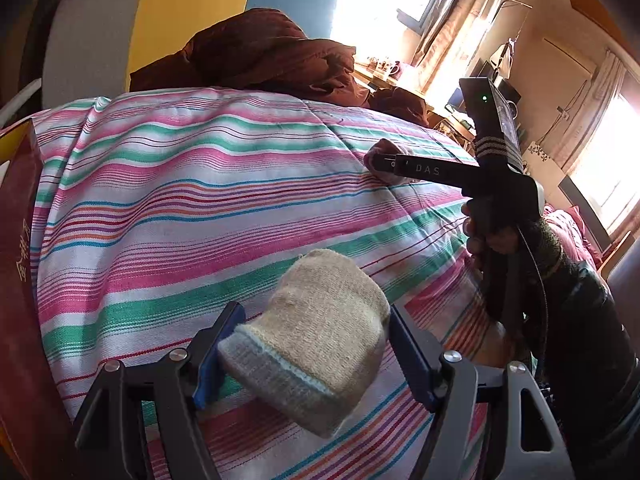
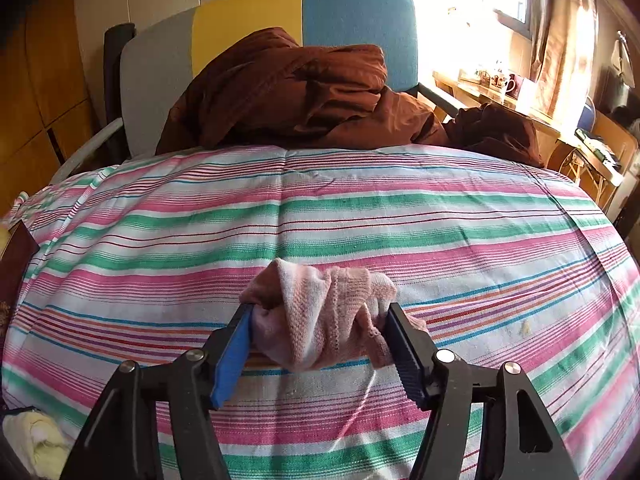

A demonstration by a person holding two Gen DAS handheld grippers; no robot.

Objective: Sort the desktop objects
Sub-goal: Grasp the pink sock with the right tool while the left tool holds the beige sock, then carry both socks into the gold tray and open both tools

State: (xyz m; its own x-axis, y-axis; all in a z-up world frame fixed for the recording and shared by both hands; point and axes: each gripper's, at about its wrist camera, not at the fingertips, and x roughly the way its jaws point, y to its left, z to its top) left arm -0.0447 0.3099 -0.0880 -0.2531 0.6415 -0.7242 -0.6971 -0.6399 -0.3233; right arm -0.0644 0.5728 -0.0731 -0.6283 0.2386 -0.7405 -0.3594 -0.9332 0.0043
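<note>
L gripper (image 1: 312, 344), black w/ blue finger pads, is clamped on a beige knitted sock w/ a grey ribbed cuff (image 1: 316, 340); the rolled sock sits crosswise between the two pads, both touching it, cuff end toward the camera and toe end bulging up and away, held just above the pink, green and white striped bedsheet (image 1: 192, 200). R gripper (image 2: 320, 332), same black build w/ blue pads, is closed on a crumpled pink and white knitted sock (image 2: 320, 316); the fabric is bunched between the pads, pokes up above the tips and hangs a bit below them, over the striped sheet. In the L wrist view the R gripper shows from the side at right, its fingers pointing left w/ the pink sock at the tips, well apart from the beige sock; a hand (image 1: 492, 236) in a dark sleeve grips its handle. A dark red box w/ gold lettering (image 1: 20, 260) stands at the sheet's left edge. A rumpled brown quilt (image 2: 304, 96) lies at the far end of the sheet against a grey, yellow and blue panelled headboard (image 2: 248, 32). A pale yellow cloth (image 2: 40, 440) shows bottom left in the R wrist view.
</note>
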